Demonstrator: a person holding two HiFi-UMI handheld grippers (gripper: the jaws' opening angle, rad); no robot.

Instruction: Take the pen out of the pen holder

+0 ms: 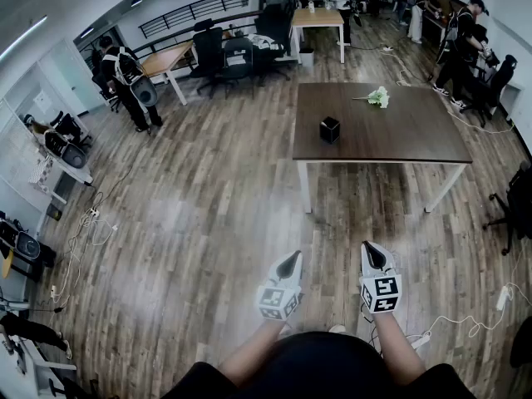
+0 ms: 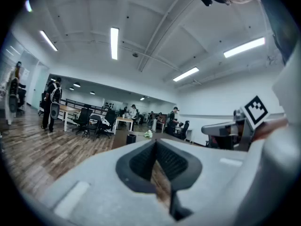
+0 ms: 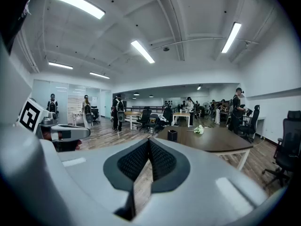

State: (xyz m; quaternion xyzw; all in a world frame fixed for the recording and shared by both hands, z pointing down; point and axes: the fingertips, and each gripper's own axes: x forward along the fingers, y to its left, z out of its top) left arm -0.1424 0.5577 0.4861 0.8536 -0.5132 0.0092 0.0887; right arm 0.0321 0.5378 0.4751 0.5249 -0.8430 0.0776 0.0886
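Presently left gripper (image 1: 290, 260) and right gripper (image 1: 371, 249) are hovering, jaws pressed together, empty, well apart from table (image 1: 416, 135) bearing pen holder (image 1: 330, 129).

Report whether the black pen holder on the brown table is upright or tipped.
Upright: the black box-shaped pen holder stands flat on the brown wooden table.

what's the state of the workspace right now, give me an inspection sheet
surface: dark table on white legs, well ahead of the person across open floor
job's things: black pen holder upright on the table; pen too small to make out
clutter: white flower lying near the table's far edge
grippers: left gripper and right gripper both shut, empty, held low by the body
cables: white cable on the floor at right; loose cables at left
surroundings: wood floor, office desks, chairs, people standing further off
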